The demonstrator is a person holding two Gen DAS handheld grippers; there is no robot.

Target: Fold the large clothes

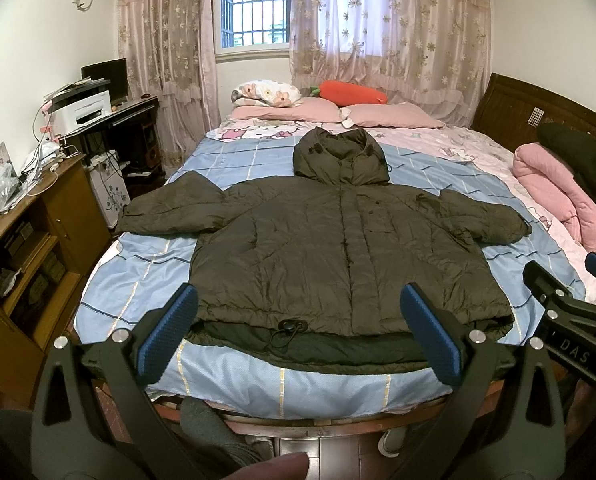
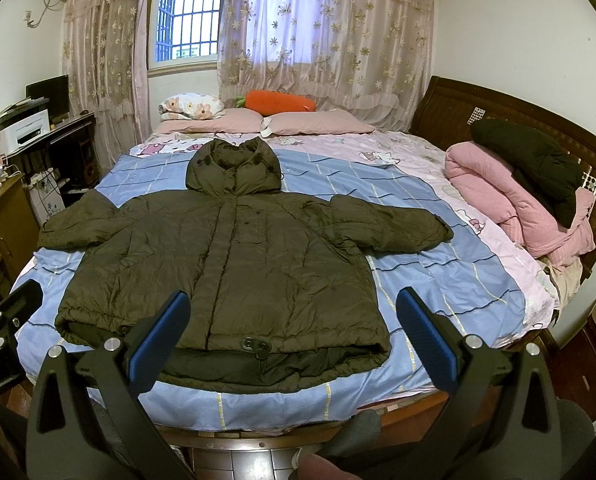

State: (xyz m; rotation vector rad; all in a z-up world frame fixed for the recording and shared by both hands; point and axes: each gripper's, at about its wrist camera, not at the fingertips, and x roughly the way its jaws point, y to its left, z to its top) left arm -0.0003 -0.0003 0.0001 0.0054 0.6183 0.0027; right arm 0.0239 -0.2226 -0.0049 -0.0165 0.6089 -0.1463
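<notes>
Both the left tongs (image 1: 298, 332) and the right tongs (image 2: 294, 336) are hanging wide and empty just short of the jacket's (image 1: 338, 248) hem. The jacket is lying flat on the bed (image 1: 258, 392), front up, sleeves and hood spread. No fold is showing; all folding seems left to do.

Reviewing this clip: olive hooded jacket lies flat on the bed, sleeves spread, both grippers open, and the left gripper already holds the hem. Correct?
Not quite: the left gripper holds nothing. The left wrist view shows it open above the jacket hem. The rest stands.
</notes>
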